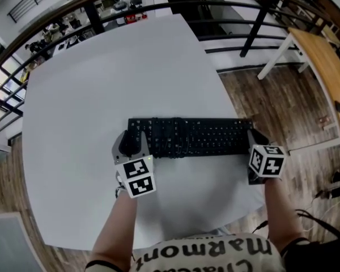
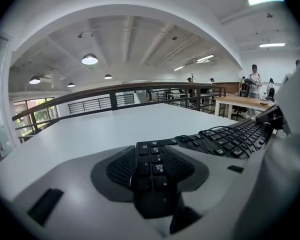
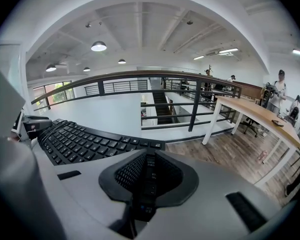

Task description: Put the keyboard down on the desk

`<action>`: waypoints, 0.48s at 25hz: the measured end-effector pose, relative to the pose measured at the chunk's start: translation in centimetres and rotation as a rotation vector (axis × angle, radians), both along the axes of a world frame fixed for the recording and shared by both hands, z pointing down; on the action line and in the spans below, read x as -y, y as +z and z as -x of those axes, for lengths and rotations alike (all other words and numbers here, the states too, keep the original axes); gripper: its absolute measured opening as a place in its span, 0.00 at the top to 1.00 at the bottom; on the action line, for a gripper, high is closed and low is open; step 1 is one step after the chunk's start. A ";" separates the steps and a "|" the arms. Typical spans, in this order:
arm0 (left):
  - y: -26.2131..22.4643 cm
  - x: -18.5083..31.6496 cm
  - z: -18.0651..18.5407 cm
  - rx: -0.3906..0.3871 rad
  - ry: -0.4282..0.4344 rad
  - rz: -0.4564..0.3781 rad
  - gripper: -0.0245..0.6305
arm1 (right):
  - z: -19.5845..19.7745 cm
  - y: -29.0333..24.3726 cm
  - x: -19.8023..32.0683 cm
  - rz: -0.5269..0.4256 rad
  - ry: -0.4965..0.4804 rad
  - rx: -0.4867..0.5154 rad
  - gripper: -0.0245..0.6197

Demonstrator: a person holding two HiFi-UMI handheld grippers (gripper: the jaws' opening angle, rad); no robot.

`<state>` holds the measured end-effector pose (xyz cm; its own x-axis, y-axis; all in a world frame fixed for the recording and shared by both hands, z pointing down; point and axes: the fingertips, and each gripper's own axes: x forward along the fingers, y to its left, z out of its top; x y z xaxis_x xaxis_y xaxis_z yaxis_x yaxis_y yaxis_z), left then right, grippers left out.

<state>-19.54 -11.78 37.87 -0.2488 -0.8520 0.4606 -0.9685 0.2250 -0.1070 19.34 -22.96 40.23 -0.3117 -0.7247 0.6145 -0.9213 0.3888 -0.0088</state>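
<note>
The black keyboard (image 1: 190, 136) lies lengthwise across the near part of the white counter (image 1: 90, 84); I cannot tell whether it rests on the top or hangs just above it. A coiled cable (image 2: 210, 136) sits on its keys. The left claw (image 1: 140, 141) grips its left end, and the right claw (image 1: 253, 137) is clamped on its right end.

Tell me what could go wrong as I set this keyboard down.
1. The keyboard's right end, clamped in the right gripper, looks level with the desk's right edge. Lowered there, it may overhang and tip.
2. The cable lies bundled loose on the keys near the left gripper, and the keyboard looks tilted. It could slide off or snag.
</note>
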 end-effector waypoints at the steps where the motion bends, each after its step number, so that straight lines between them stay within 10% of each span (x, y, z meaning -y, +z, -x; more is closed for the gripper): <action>1: -0.1 0.1 -0.1 0.018 0.008 0.004 0.69 | 0.0 0.0 0.0 -0.001 0.000 0.001 0.85; 6: -2.0 -0.2 0.6 0.113 -0.028 -0.037 0.73 | 0.1 -0.2 0.2 -0.005 -0.002 0.002 0.85; 12: -4.7 -0.5 0.1 -0.048 -0.004 -0.119 0.92 | 0.0 -0.1 0.3 -0.009 0.005 -0.010 0.85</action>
